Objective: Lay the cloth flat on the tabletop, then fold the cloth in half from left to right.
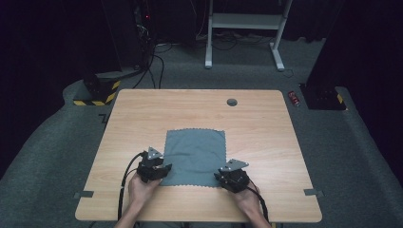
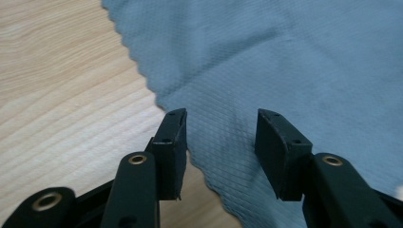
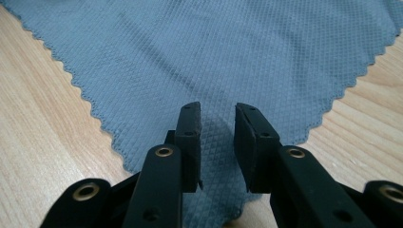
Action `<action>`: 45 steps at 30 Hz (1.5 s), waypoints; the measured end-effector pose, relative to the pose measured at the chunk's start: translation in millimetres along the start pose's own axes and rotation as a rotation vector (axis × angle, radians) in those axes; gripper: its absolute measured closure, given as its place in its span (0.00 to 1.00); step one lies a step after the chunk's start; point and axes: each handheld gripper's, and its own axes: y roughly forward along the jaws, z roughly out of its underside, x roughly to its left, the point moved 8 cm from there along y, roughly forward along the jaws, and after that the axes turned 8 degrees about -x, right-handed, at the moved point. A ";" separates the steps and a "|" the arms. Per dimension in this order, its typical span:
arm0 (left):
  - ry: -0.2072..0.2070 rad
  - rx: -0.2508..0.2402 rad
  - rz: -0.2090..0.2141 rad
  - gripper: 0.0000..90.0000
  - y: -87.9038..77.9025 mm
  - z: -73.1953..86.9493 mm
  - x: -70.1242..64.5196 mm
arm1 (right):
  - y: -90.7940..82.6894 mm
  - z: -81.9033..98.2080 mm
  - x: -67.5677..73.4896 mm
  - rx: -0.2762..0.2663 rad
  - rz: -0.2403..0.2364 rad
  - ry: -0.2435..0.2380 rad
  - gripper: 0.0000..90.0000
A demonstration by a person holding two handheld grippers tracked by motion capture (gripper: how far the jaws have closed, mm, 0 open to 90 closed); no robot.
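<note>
cloth [image 1: 196,154], grey-blue, waffle-textured, pinked zigzag edges; lying flat and spread out on the bench [image 1: 142,114], roughly mid-width, nearer the person's edge than the far edge. seen in the left gripper view [image 2: 294,61] with its scalloped edge crossing bare wood; seen in the right gripper view [image 3: 209,57] with a near corner pointing back between the jaws.

left gripper [image 1: 164,167], black, grey three-cornered plate on top, held in the person's left hand [image 1: 141,187] at the cloth's near left corner. in its own view [image 2: 221,123] jaws standing apart with a clear gap, cloth lying between and beneath them, pads not pressing on it; nothing held.

right gripper [image 1: 219,172], same make, held in the right hand [image 1: 247,197] at the cloth's near right corner. in its own view [image 3: 217,116] jaws parted by a narrower gap, cloth corner below and between them, pads clear of the fabric; nothing held.

bench of pale wood grain, round grey cable port [image 1: 232,102] near the far edge, well apart from the cloth. grey tape tabs at the near left [image 1: 83,194] and near right [image 1: 313,192] edges. grey carpet floor [image 1: 47,156] around; white frame legs [image 1: 247,28] beyond; yellow-and-black striped base [image 1: 97,92] at far left.
</note>
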 end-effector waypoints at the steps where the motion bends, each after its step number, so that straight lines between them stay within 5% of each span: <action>1: 0.011 0.003 -0.012 0.61 0.8 1.0 1.7 | 0.0 0.0 0.0 0.000 0.000 0.000 0.79; 9: -0.009 0.014 -0.028 0.54 -3.3 2.9 12.4 | -3.7 1.2 -1.8 0.028 0.005 0.002 0.73; 11: -0.049 -0.011 -0.007 0.52 -6.3 0.4 16.0 | -7.5 -6.7 2.8 -0.006 -0.011 0.017 0.73; 17: -0.081 -0.029 0.015 0.51 -6.3 -10.8 26.0 | -6.5 -25.2 15.5 -0.049 -0.036 0.003 0.75; 25: -0.112 -0.043 0.003 0.53 9.0 -39.7 50.5 | 29.0 -44.8 58.3 -0.068 -0.136 -0.051 0.81; 32: -0.126 -0.065 -0.009 0.54 23.7 -51.8 58.5 | 53.6 -59.5 90.8 -0.075 -0.199 -0.091 0.86; 36: -0.125 -0.018 -0.030 0.53 35.5 -53.7 63.8 | 70.2 -69.7 120.5 -0.077 -0.251 -0.154 0.87; 40: -0.148 -0.052 -0.034 0.53 39.3 -58.2 66.8 | 78.3 -72.8 132.2 -0.075 -0.263 -0.168 0.87; 45: -0.172 -0.038 -0.056 0.53 45.4 -54.0 75.9 | 91.2 -81.5 145.3 -0.084 -0.263 -0.178 0.87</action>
